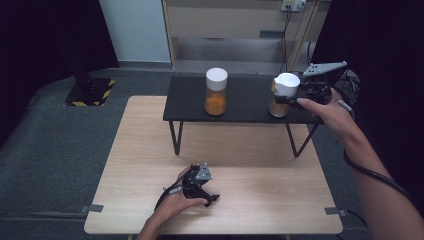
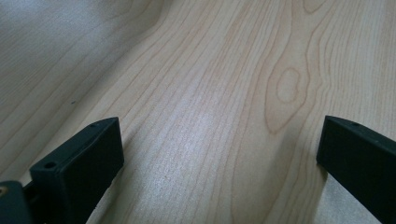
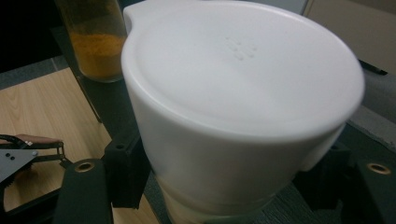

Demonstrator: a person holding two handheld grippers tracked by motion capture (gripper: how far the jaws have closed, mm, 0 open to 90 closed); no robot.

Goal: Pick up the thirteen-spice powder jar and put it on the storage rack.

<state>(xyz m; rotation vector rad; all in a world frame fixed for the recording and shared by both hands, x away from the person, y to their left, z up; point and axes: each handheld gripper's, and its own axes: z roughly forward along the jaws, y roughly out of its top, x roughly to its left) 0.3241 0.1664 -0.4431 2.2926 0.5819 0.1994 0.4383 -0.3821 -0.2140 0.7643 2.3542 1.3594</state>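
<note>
Two spice jars stood upright on the black shelf (image 1: 240, 102); the right gripper (image 1: 292, 97) had its jaws clamped round the white lid (image 3: 243, 93) of the right-hand jar (image 1: 280, 100). Well below the shelf, the left gripper (image 1: 200, 187) rested on the bench (image 1: 280, 200), jaws wide and empty.

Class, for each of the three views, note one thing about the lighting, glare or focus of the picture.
High view: the wooden table is brightly lit while the room's edges fall into darkness. Left gripper view: a pale sheen of glare lies on the wood between the open left claw. Right gripper view: the white lid looms close and soft-edged, gripped by the right claw.
</note>
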